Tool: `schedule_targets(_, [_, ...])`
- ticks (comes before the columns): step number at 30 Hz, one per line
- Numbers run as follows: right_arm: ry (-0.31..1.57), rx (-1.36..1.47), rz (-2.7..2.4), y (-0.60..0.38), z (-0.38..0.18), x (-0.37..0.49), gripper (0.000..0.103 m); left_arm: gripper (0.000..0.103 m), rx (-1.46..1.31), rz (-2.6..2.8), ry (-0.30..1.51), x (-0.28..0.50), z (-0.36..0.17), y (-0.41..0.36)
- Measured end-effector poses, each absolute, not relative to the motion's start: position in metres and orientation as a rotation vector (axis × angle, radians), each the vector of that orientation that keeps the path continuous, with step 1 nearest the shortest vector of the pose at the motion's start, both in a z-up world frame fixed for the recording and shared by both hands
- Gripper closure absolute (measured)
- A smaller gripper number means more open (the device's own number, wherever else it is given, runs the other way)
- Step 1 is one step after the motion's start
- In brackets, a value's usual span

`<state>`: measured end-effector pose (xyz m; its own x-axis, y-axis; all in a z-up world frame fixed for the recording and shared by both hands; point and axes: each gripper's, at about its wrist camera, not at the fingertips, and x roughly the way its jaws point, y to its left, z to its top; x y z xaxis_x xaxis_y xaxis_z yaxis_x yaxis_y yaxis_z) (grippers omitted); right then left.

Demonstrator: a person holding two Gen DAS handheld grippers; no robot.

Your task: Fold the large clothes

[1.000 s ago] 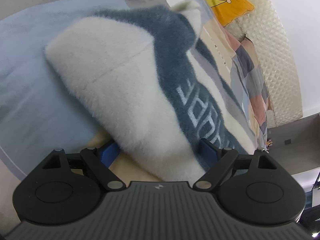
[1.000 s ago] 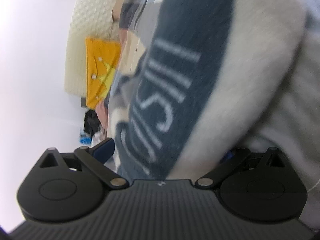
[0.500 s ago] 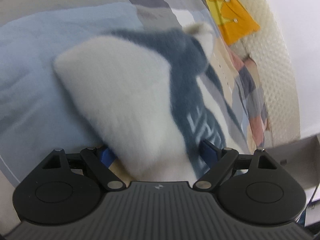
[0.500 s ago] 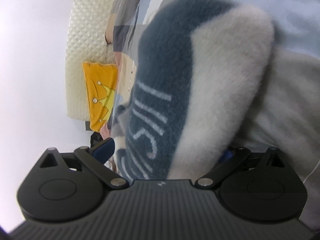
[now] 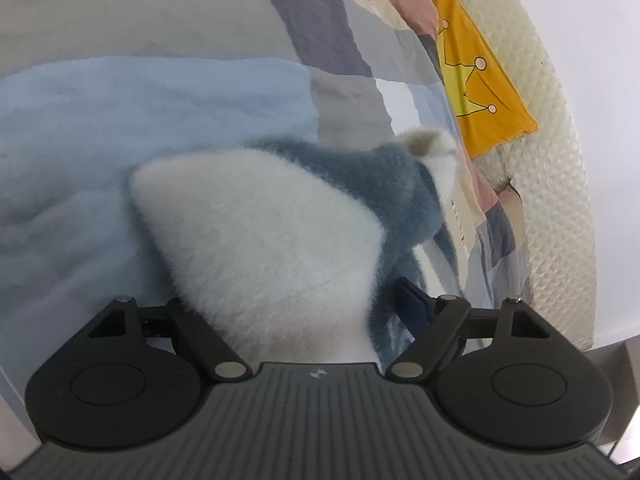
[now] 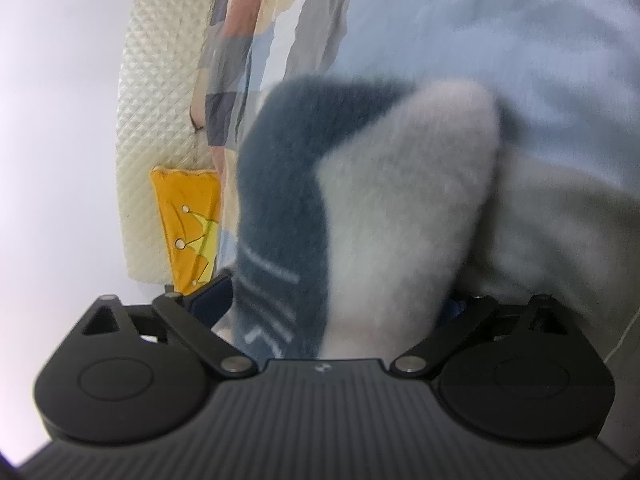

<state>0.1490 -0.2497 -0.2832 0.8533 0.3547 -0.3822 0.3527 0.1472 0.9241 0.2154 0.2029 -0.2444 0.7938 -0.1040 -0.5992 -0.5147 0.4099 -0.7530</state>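
1. Where my two claws meet the work, a fluffy garment (image 5: 260,232) in cream white with a slate-blue band lies bunched on the bed, its thick folded bulk rising between the fingers of both claws.
2. Seen from my right wrist, the same garment (image 6: 384,216) shows pale lettering on the blue band, too blurred to read.
3. My left claw (image 5: 296,304) has the fleece filling the gap between its fingers; its jaws are closing on that bulk. Only the blue pad (image 5: 412,300) on the right side shows, touching the blue edge of the fabric; the other pad is hidden behind the pile.
4. My right claw (image 6: 340,304) likewise has the fleece bundle between its fingers, and its jaws are closing too. Its left pad (image 6: 212,296) sits just beside the blue band; the right one is mostly buried in cream fabric.
5. Under the garment lies a light blue sheet (image 5: 120,112), wrinkled.
6. Beyond it is a patchwork quilt (image 5: 344,52) in grey, pink, beige and white blocks.
7. Near the quilt's far edge lies an orange cushion (image 5: 476,80) with a yellow crown drawn on it, resting against a cream quilted headboard (image 5: 556,184).
8. A plain white wall (image 6: 56,120) stands behind the headboard.
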Motion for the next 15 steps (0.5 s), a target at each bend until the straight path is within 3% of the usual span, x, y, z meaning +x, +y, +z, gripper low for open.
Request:
schedule_targets(4, [0.590, 1.437, -0.014, -0.248, -0.282, 0.162, 0.006, 0.026, -1.139, 0.286, 0.630, 0.220, -0.247, 0.204])
schedule_targets(11, [0.574, 1.450, -0.012, -0.252, -0.279, 0.162, 0.031, 0.047, -1.148, 0.270, 0.615, 0.219, -0.243, 0.205])
schedule_targets(15, [0.569, 1.436, -0.019, -0.254, -0.270, 0.163, 0.041, 0.057, -1.175, 0.244, 0.620, 0.220, -0.236, 0.210])
